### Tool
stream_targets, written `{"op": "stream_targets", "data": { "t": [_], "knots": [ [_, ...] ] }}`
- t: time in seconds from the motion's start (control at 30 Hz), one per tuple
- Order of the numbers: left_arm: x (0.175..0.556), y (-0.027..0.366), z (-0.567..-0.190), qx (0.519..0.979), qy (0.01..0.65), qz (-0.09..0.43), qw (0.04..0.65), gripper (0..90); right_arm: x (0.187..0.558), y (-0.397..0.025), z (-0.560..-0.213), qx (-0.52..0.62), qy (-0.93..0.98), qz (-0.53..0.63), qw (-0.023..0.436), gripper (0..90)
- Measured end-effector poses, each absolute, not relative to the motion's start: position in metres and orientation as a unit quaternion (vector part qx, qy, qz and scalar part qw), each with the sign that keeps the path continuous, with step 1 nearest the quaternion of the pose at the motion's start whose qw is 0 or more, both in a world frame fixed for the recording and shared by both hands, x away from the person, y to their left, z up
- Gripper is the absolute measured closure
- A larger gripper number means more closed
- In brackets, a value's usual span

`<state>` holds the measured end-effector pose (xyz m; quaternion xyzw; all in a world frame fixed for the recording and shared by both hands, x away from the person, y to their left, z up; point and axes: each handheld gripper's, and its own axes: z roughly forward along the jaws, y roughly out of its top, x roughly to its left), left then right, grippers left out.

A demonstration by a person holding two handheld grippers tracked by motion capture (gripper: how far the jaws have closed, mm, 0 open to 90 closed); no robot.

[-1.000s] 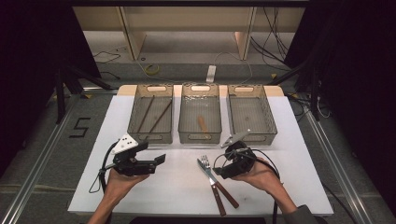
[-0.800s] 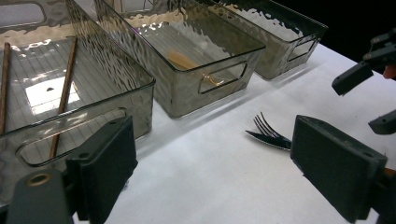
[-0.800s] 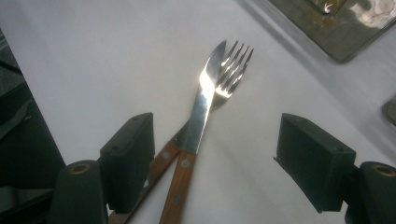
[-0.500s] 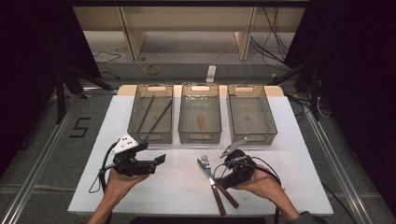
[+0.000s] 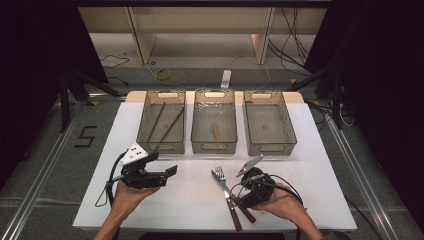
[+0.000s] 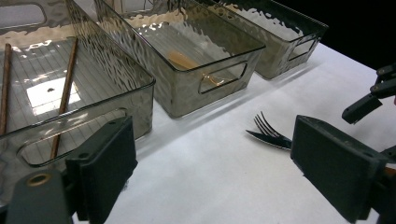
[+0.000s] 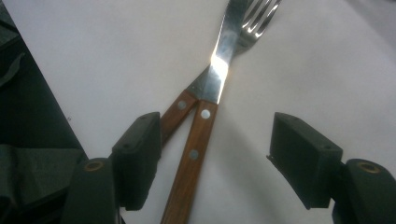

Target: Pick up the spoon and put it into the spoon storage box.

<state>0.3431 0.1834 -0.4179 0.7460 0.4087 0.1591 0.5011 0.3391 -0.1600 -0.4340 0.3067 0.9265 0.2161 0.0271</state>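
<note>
A knife [image 5: 223,184] and a fork [image 5: 220,173] with wooden handles lie crossed on the white table, front centre. My right gripper [image 5: 241,196] is low over their handles. In the right gripper view it [image 7: 219,154] stands open: the knife's handle [image 7: 191,158] lies between the jaws and the fork's handle [image 7: 175,114] runs under the left jaw. The knife blade [image 7: 219,70] crosses over the fork's neck below the tines [image 7: 259,16]. My left gripper [image 5: 162,166] is held at the front left, open [image 6: 215,163] with nothing in it, facing the fork tines [image 6: 266,128].
Three clear bins stand in a row at the back: the left bin [image 5: 145,125] holds two brown chopsticks [image 5: 171,125], the middle bin [image 5: 200,145] a wooden utensil [image 5: 216,133], and the right bin [image 5: 290,125] shows nothing inside. The table's front edge [image 5: 200,227] lies near my hands.
My right gripper has moved back toward the person and down over the knife and fork handles. The left gripper has stayed put.
</note>
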Motion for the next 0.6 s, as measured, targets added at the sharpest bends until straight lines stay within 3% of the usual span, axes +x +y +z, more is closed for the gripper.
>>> {"op": "stream_targets", "data": {
  "t": [0.6],
  "knots": [
    [0.346, 0.181, -0.418, 0.747, 0.409, 0.158, 0.500, 13.6, 0.330, -0.158, -0.450, 0.299, 0.935, 0.188, 0.023, 53.7]
  ]
}}
